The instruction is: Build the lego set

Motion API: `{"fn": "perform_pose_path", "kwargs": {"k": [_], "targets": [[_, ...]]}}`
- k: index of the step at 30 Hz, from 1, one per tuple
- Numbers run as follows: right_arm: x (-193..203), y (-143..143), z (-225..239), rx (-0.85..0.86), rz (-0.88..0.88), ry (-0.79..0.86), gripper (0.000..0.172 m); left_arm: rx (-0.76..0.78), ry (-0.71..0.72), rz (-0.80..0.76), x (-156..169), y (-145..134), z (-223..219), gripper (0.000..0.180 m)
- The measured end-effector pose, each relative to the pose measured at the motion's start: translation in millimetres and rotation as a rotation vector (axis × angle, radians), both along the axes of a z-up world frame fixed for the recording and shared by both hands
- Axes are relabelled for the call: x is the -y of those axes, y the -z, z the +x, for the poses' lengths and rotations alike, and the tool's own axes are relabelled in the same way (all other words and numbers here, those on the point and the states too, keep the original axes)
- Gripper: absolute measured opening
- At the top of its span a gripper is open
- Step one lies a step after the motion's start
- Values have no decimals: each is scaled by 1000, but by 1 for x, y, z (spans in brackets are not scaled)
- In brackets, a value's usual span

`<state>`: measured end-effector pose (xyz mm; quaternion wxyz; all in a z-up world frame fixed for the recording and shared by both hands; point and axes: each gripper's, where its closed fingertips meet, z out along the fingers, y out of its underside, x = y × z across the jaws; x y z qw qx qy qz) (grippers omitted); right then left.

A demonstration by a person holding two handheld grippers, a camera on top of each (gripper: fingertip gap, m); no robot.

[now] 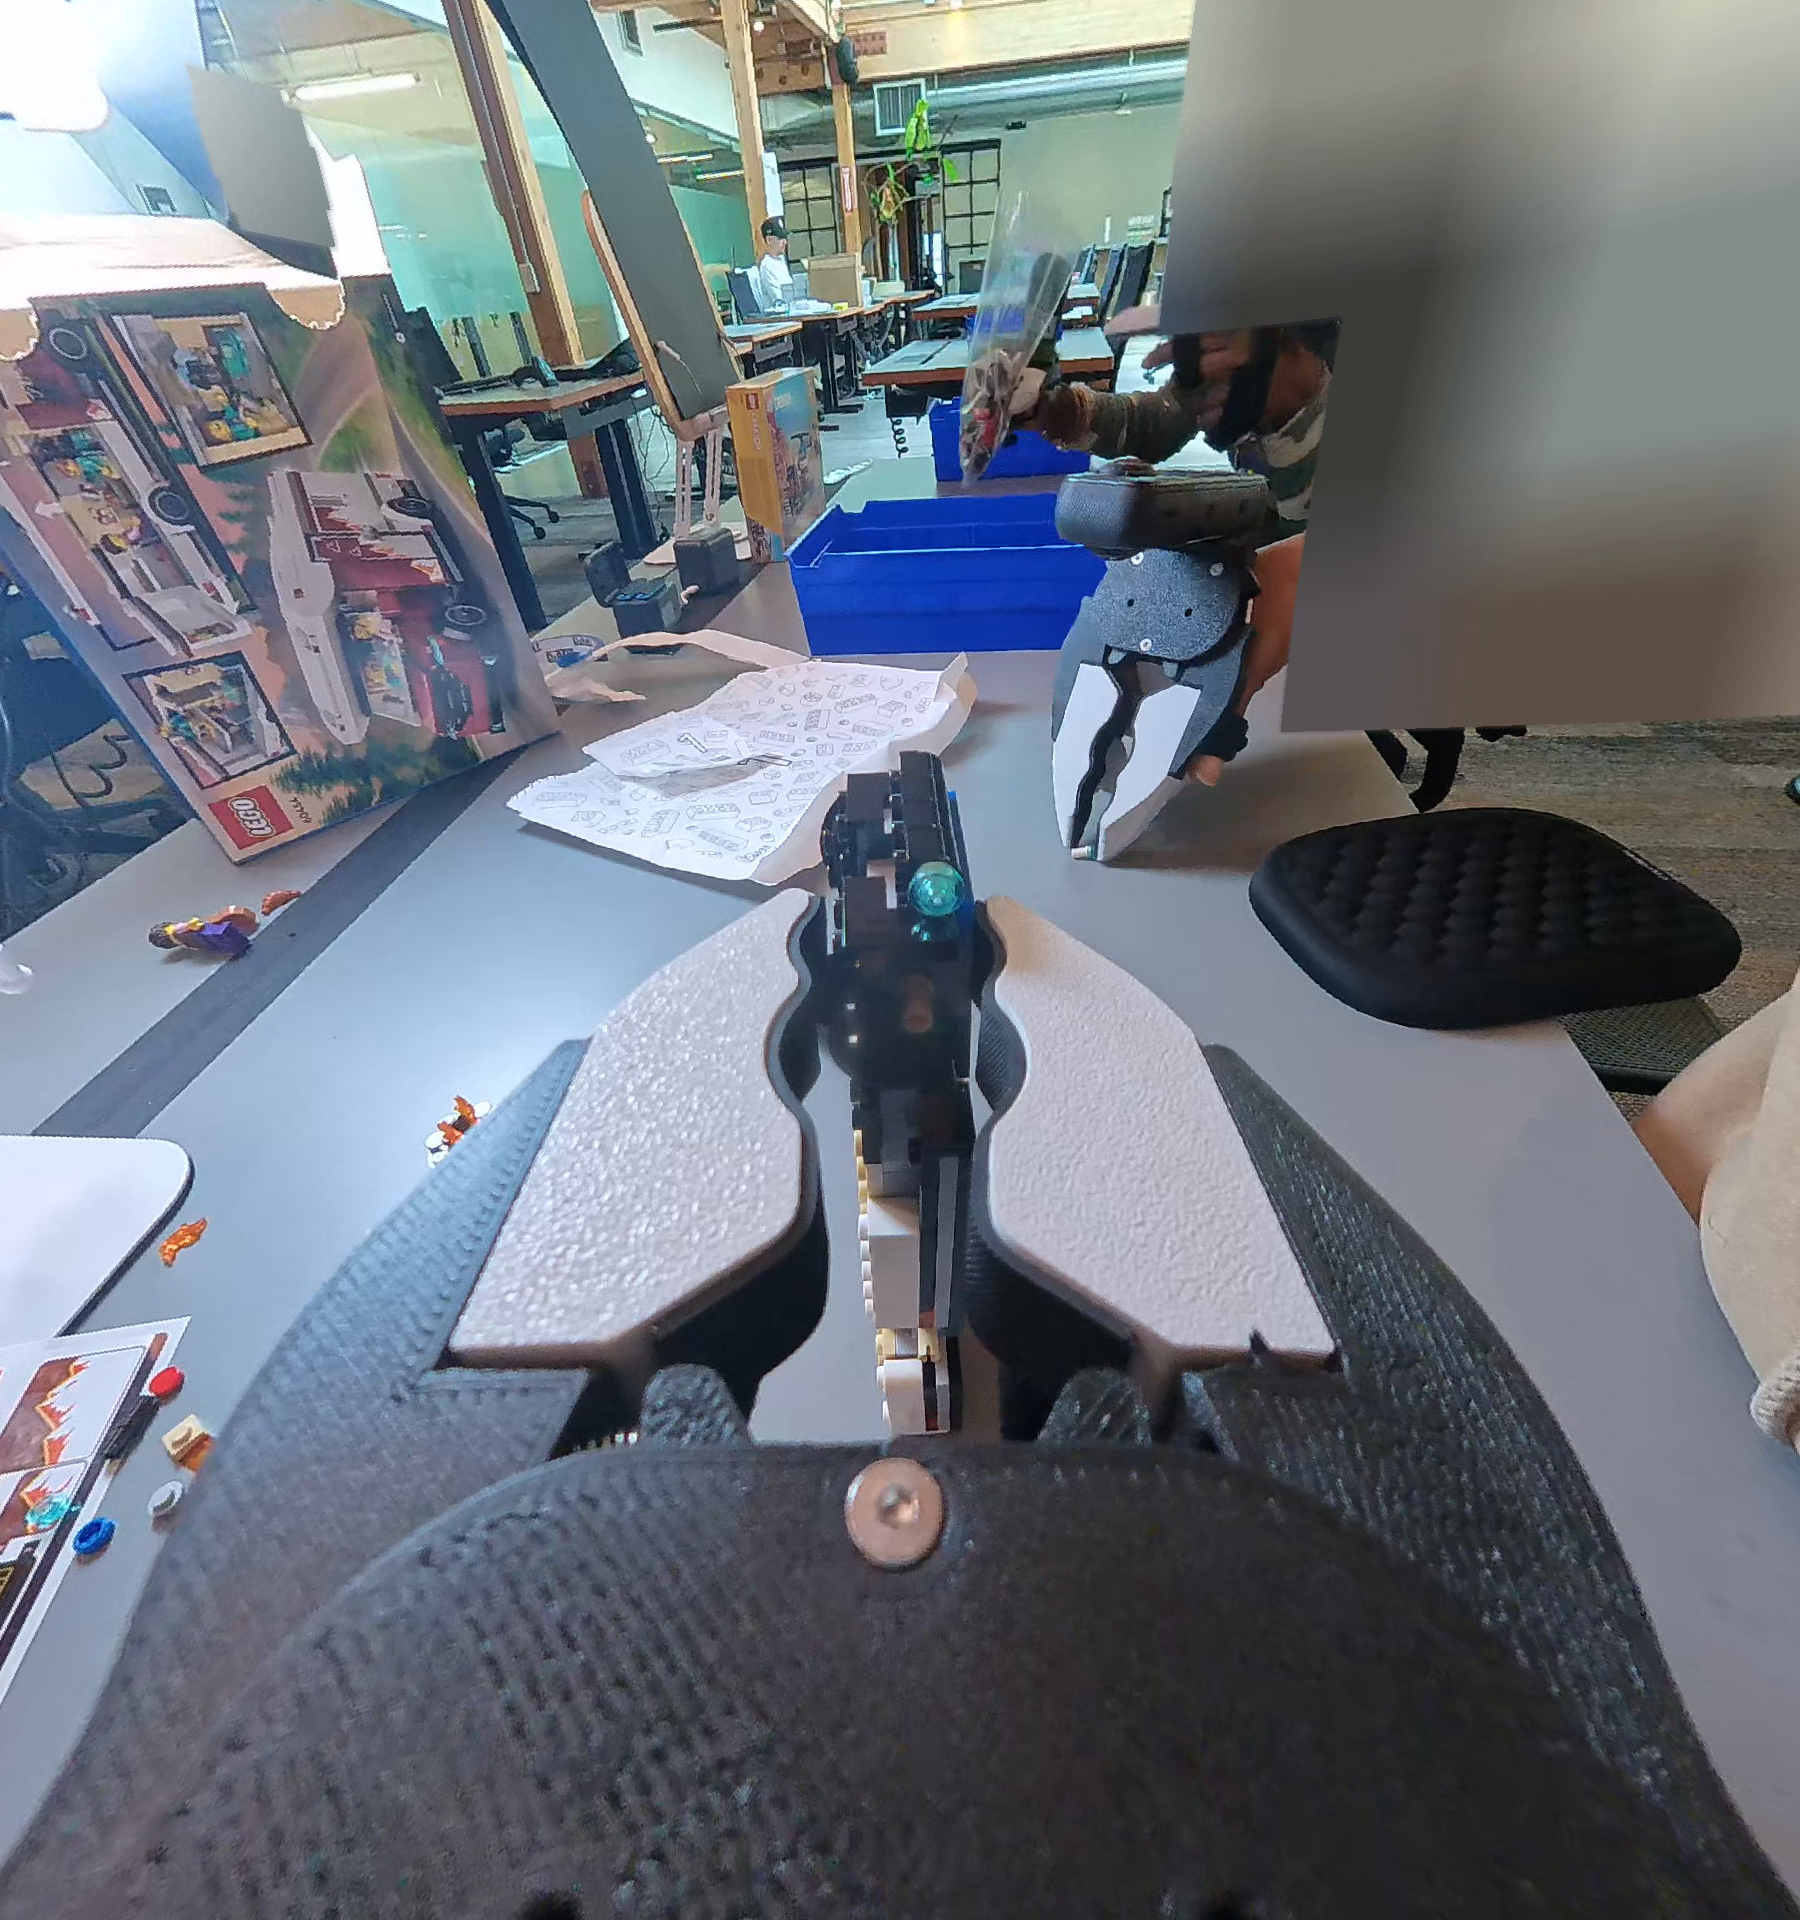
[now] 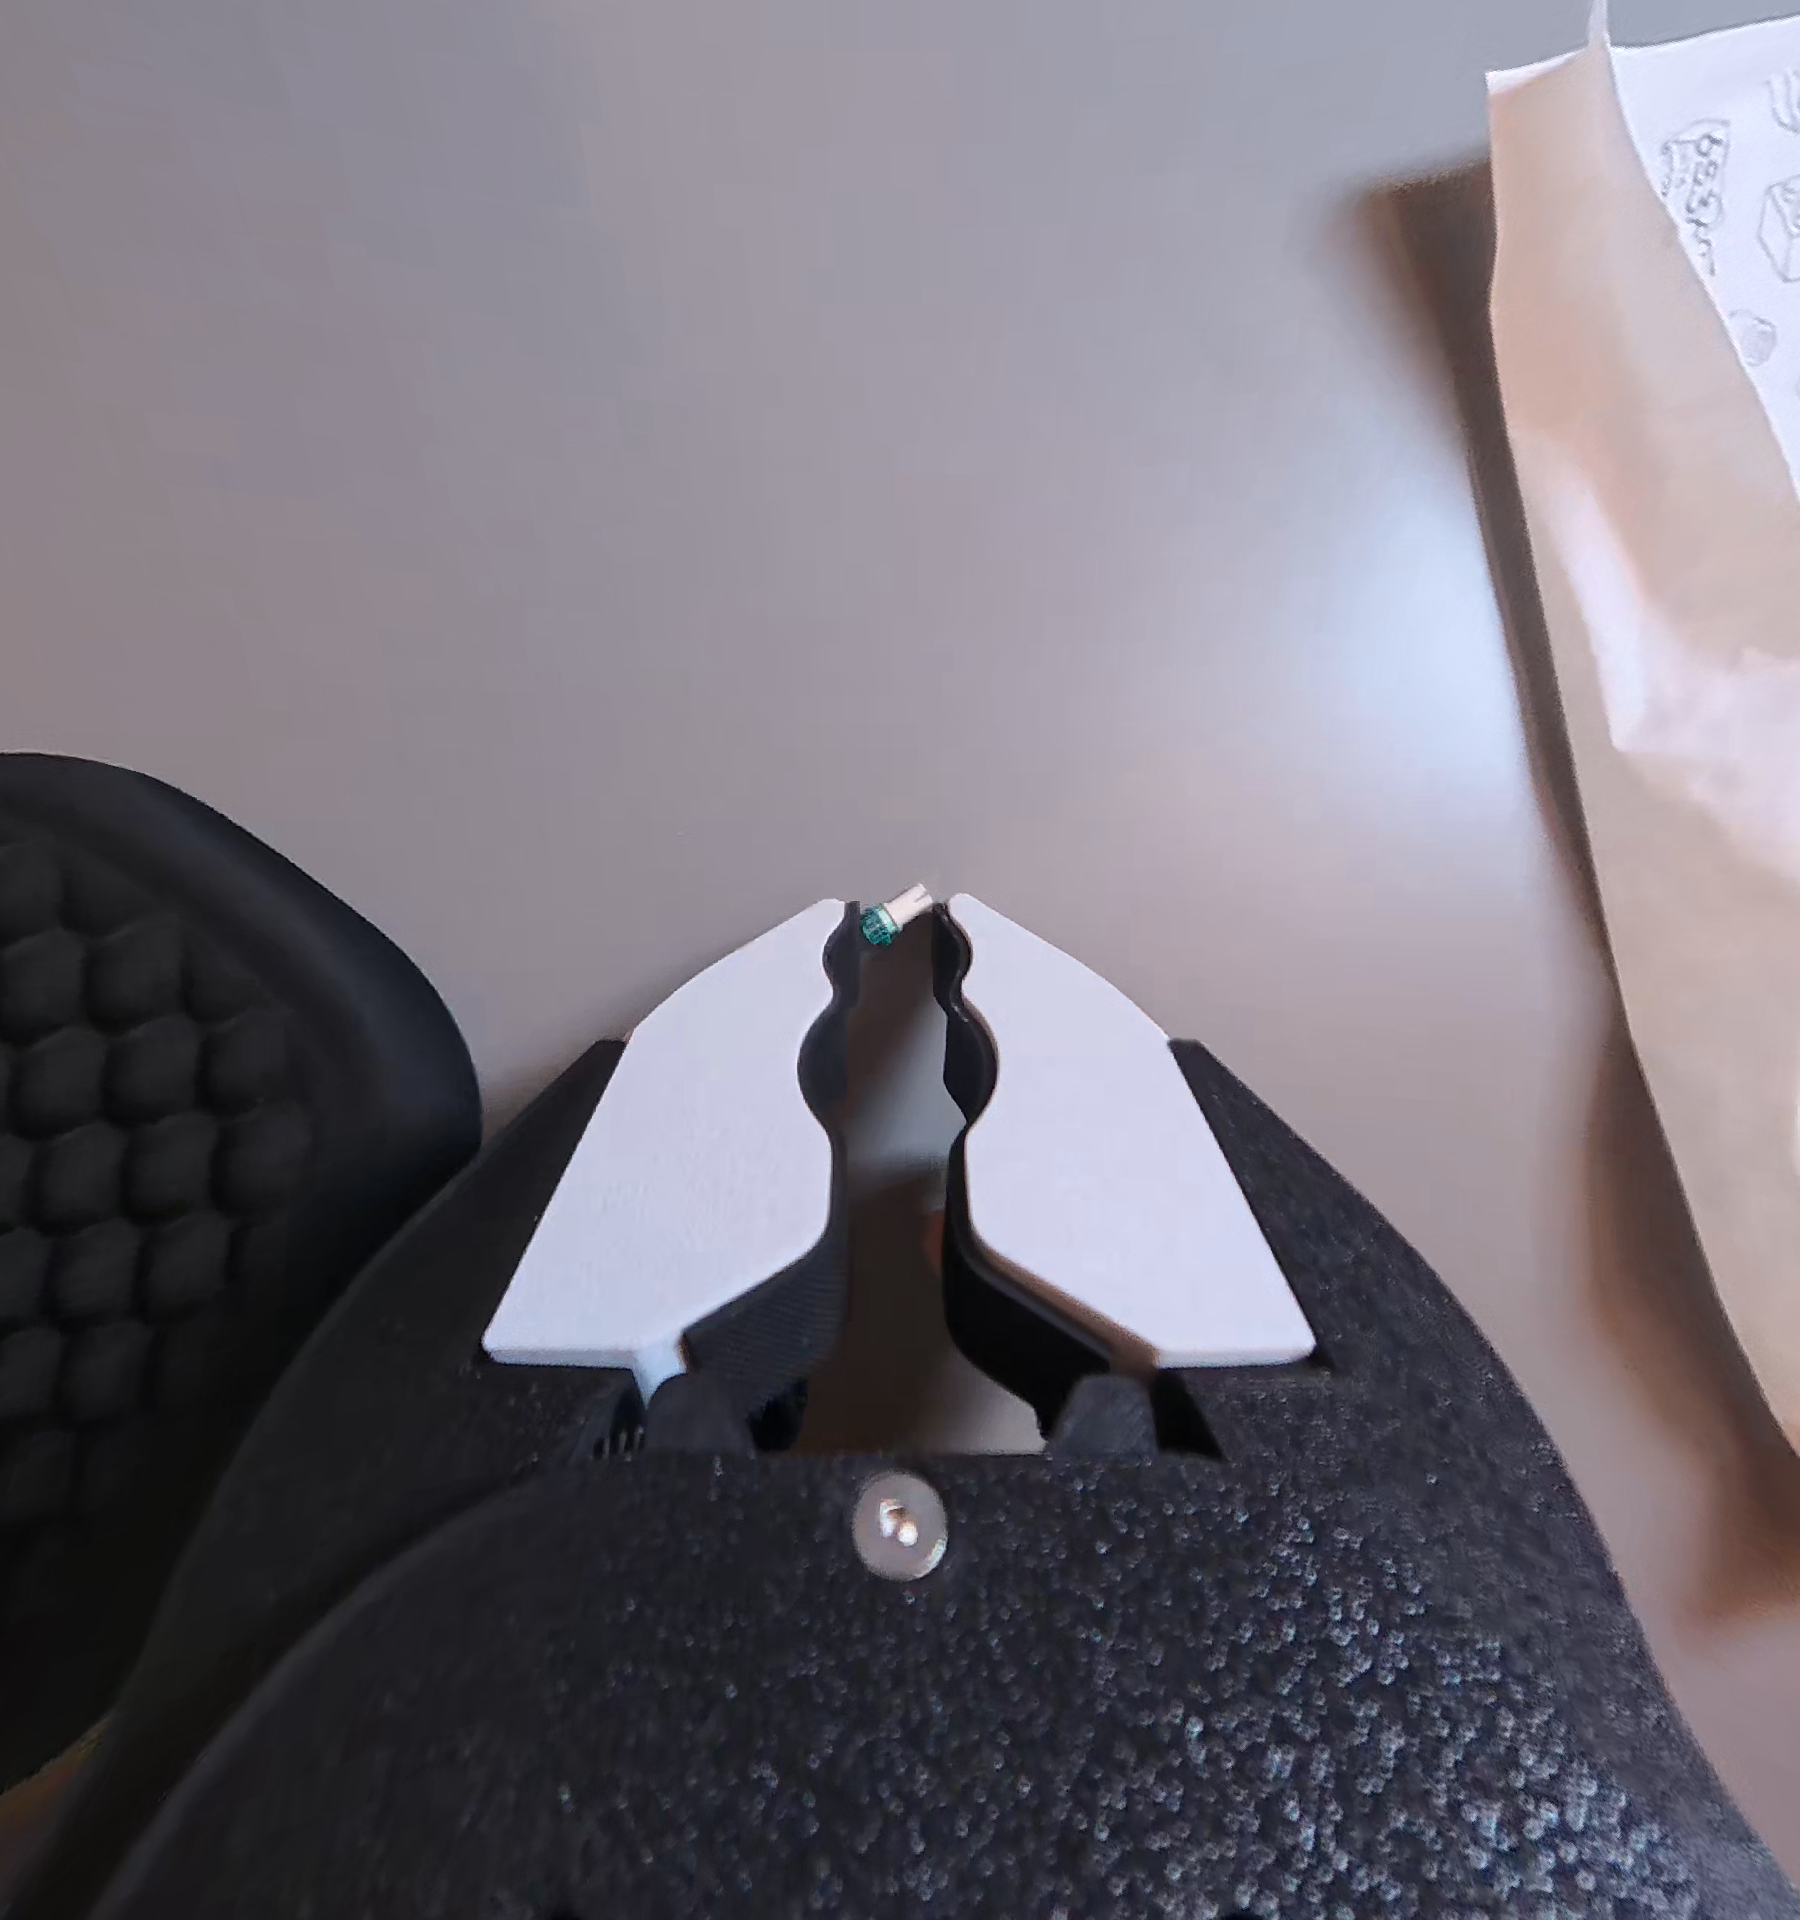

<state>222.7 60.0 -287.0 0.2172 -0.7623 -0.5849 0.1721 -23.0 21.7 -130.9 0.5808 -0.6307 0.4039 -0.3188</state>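
Partly hidden between its pads, left gripper [image 1: 896, 925] clamps a dark brick build [image 1: 896, 862] over the table [image 1: 460, 935]; right gripper [image 2: 891, 920] pinches a tiny teal-white stud [image 2: 891, 916], contact unclear.

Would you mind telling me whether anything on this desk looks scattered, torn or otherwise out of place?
Yes: small loose toy-brick pieces lie scattered on the grey desk near the sticker sheet, and a small toy figure lies on its side. The printed paper bag is crumpled and torn open beside the tilted toy box.
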Motion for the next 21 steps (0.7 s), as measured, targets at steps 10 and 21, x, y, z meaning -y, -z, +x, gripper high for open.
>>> {"fn": "perform_pose_path", "kwargs": {"k": [10, 21], "targets": [[9, 0, -11, 17, -37, -68, 22, 2, 0, 1, 0, 0, 0, 26], [10, 0, -11, -1, -14, 9, 20, 9, 4, -4, 0, 0, 0, 26]]}}
